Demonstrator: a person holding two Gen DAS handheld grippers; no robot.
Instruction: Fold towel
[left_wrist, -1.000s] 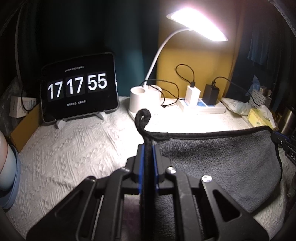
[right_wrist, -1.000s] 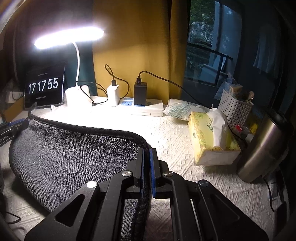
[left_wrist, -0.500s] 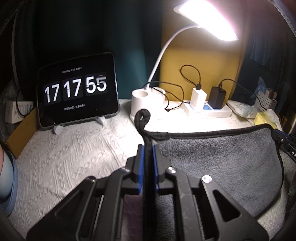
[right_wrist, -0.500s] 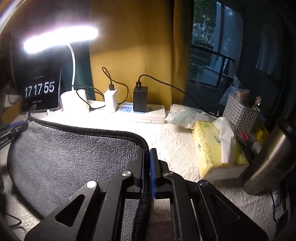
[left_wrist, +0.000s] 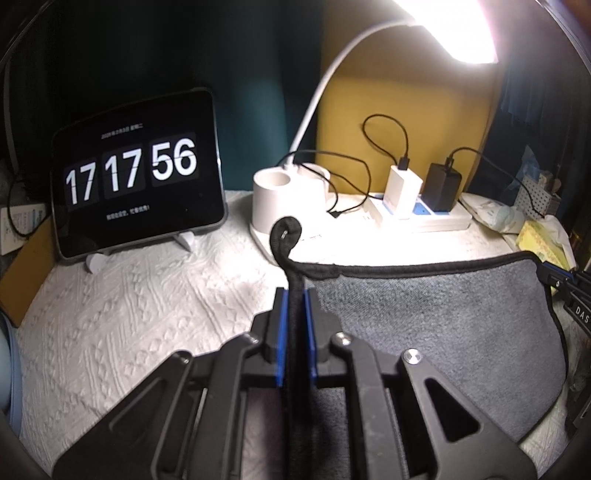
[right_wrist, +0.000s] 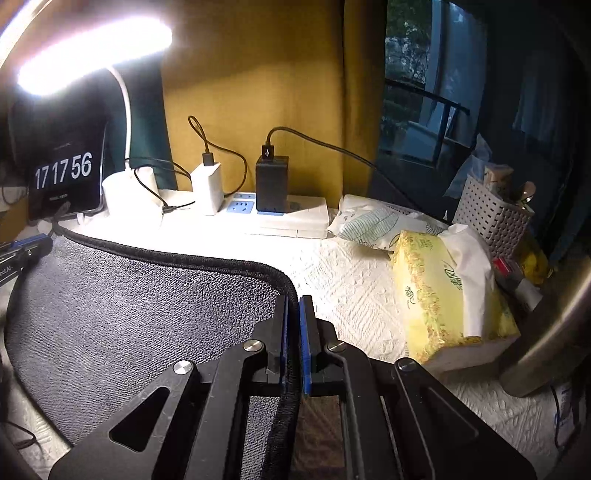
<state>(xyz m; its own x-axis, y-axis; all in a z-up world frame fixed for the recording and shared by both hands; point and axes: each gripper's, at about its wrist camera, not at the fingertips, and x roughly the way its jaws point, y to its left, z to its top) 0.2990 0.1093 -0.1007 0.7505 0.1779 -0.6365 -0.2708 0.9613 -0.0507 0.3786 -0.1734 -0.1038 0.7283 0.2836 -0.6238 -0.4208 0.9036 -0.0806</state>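
Grey towel (left_wrist: 436, 306) held taut by its black-bound edge between two grippers above the worktop (left_wrist: 129, 314).

The towel is fuzzy terry with a thick black corded hem; its body sags in a curved belly toward the white embossed cloth on the worktop. The left gripper (left_wrist: 294, 295) is clenched on one corner, where the hem curls into a loop above the blue pads; the right gripper (right_wrist: 292, 302) pinches the opposite corner. Behind the towel stand a tablet clock (left_wrist: 136, 173), a white lamp base (left_wrist: 284, 199) and a power strip (right_wrist: 288, 218). A yellow tissue box (right_wrist: 443, 299) sits near the right edge.
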